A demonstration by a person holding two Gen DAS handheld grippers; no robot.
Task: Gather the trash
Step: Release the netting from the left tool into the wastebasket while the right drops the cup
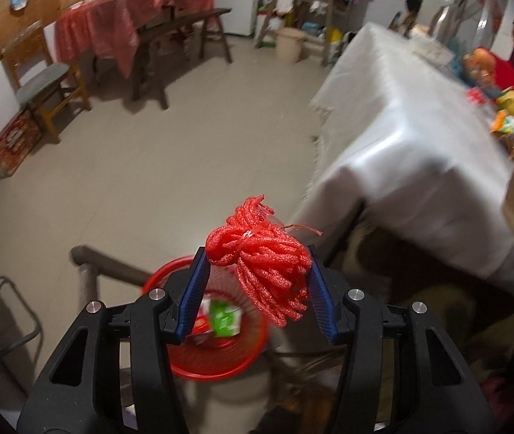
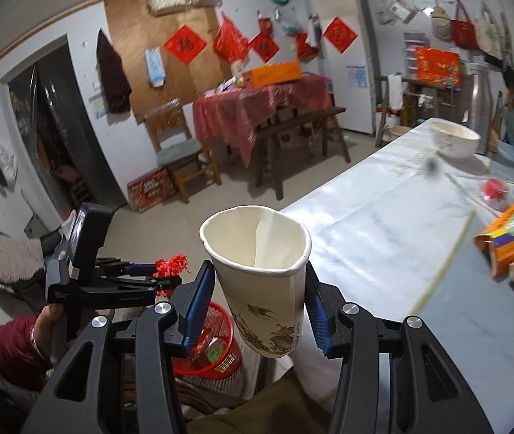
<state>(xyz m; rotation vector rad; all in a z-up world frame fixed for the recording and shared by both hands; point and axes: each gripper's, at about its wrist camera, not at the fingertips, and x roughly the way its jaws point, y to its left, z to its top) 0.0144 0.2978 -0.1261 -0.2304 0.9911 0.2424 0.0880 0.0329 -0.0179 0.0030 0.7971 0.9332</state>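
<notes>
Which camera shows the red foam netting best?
The left wrist view: the red foam netting sits large and sharp, clamped by the left gripper. The right wrist view shows only a small tuft from the side, poking out beside that gripper.

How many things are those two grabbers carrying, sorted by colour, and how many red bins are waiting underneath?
Red foam net, held in the left gripper: 1
White paper cup, held in the right gripper: 1
Red bin: 1
Total: 3
</notes>
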